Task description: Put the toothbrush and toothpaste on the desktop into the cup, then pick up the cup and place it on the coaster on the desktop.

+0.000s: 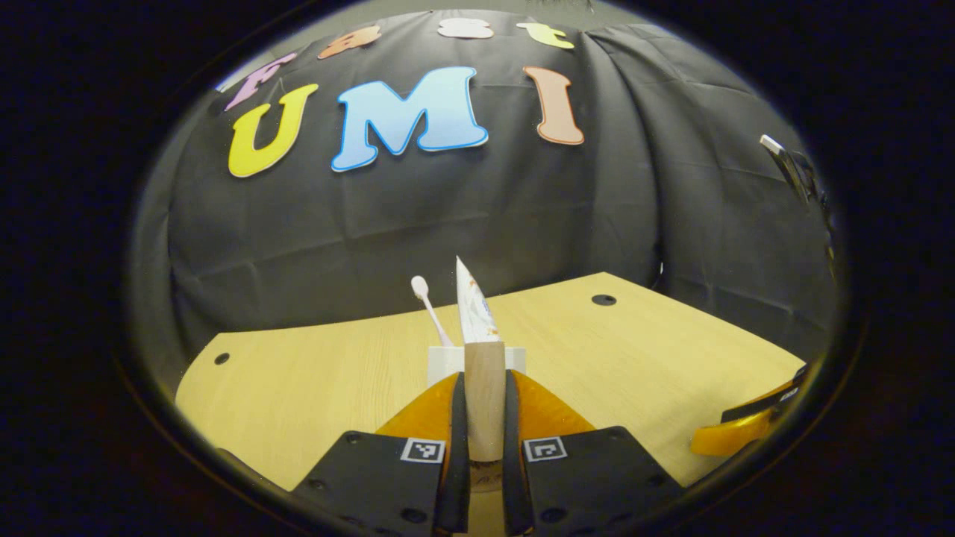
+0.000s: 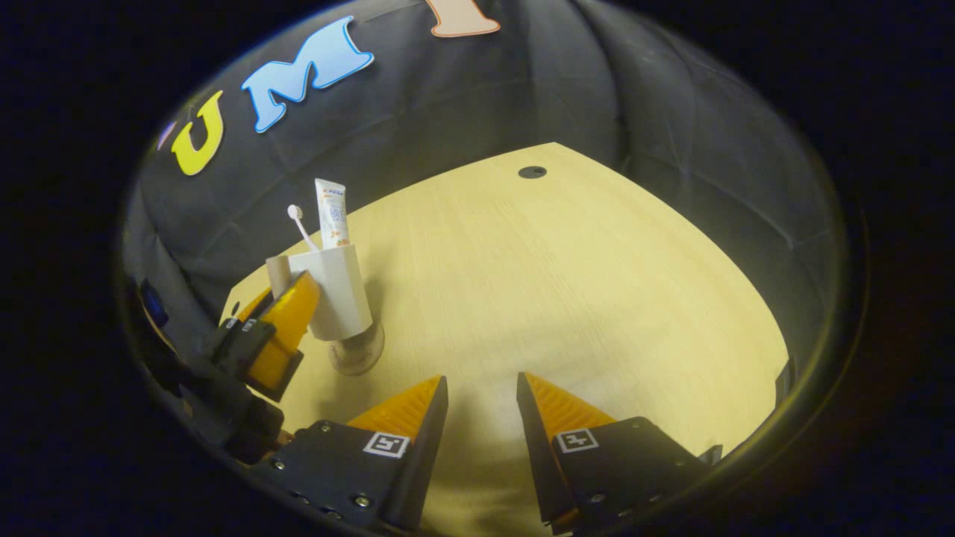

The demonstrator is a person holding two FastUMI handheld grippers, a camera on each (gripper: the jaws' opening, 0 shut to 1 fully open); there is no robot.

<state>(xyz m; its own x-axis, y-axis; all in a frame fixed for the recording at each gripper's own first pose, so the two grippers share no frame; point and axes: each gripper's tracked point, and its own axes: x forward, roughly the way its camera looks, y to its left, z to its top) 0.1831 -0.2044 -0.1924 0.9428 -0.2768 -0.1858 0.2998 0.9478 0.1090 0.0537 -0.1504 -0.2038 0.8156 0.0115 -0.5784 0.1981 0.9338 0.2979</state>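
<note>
My left gripper (image 1: 485, 380) is shut on the wooden handle (image 1: 485, 406) of a white cup (image 1: 442, 362). A white toothbrush (image 1: 429, 306) and a toothpaste tube (image 1: 474, 306) stand upright in the cup. In the right gripper view the cup (image 2: 339, 291) hangs slightly tilted in the left gripper (image 2: 289, 287), right over a round coaster (image 2: 359, 352); I cannot tell whether the two touch. The toothbrush (image 2: 301, 224) and the tube (image 2: 333, 212) poke out of its top. My right gripper (image 2: 481, 384) stands open over bare desktop to the right of the cup, with nothing between its fingers.
The light wooden desktop (image 2: 567, 283) has a dark cable hole at its far side (image 2: 532, 172), and two such holes (image 1: 603, 300) (image 1: 221, 358) appear in the left gripper view. Black cloth walls close in behind. The right gripper (image 1: 746, 429) sits low at the right edge.
</note>
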